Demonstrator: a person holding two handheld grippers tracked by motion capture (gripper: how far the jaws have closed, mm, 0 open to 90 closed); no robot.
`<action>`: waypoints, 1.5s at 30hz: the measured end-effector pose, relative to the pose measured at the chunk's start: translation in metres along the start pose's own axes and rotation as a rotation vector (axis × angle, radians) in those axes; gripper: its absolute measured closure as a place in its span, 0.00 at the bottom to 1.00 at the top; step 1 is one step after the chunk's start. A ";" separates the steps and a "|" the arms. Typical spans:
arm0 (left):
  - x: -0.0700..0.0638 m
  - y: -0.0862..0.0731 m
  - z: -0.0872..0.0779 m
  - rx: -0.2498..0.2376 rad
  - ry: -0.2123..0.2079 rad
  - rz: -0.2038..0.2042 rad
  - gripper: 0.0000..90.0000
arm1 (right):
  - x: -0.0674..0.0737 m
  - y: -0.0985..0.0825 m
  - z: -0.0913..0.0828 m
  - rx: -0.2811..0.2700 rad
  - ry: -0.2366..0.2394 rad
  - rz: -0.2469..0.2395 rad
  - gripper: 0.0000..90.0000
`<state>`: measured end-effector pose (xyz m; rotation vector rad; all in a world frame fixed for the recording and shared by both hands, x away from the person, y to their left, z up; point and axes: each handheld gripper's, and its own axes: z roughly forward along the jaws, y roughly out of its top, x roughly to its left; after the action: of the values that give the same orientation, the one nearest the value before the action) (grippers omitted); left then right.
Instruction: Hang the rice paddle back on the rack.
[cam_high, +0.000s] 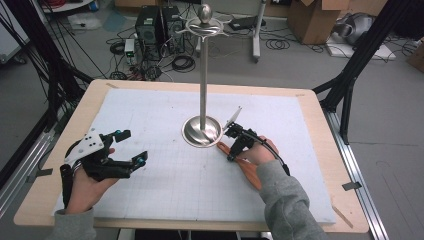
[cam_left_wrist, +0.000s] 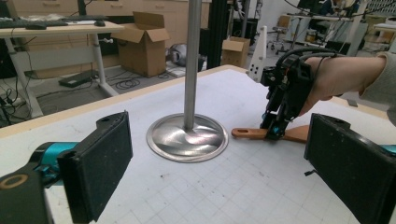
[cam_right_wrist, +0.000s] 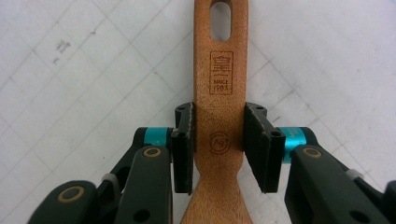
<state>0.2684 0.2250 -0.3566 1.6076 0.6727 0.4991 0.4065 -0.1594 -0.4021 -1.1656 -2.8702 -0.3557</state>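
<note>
The right gripper (cam_right_wrist: 219, 140) pinches the flat brown wooden spatula (cam_right_wrist: 220, 74) lying on the white mat (cam_high: 165, 185). The left gripper (cam_high: 131, 146) is wide open and holds nothing.

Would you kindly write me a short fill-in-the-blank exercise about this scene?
1. The right gripper is shut on a ____ spatula.
2. The left gripper fingers stand ____.
3. The spatula's handle end has a ____ cut through it.
4. The metal stand has a ____ base.

Missing words: wooden; open; slot; round

a tall metal stand (cam_high: 202, 100) with a round shiny base is upright on the white grid mat (cam_high: 175, 180). cardboard boxes (cam_high: 312, 20) and cables (cam_high: 182, 63) lie on the floor behind the table.
</note>
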 end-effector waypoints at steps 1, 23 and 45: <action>0.000 0.000 0.000 0.003 -0.001 0.001 0.09 | -0.001 -0.003 -0.004 -0.022 0.004 -0.002 0.73; 0.000 -0.002 0.003 0.012 0.000 -0.002 0.09 | -0.012 -0.034 -0.050 -0.364 0.039 -0.010 0.73; 0.000 -0.004 0.004 0.023 0.002 -0.004 0.09 | -0.013 -0.066 -0.086 -0.789 0.011 -0.092 0.73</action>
<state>0.2709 0.2221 -0.3612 1.6271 0.6852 0.4912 0.3643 -0.2328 -0.3335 -1.0560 -2.8253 -1.5872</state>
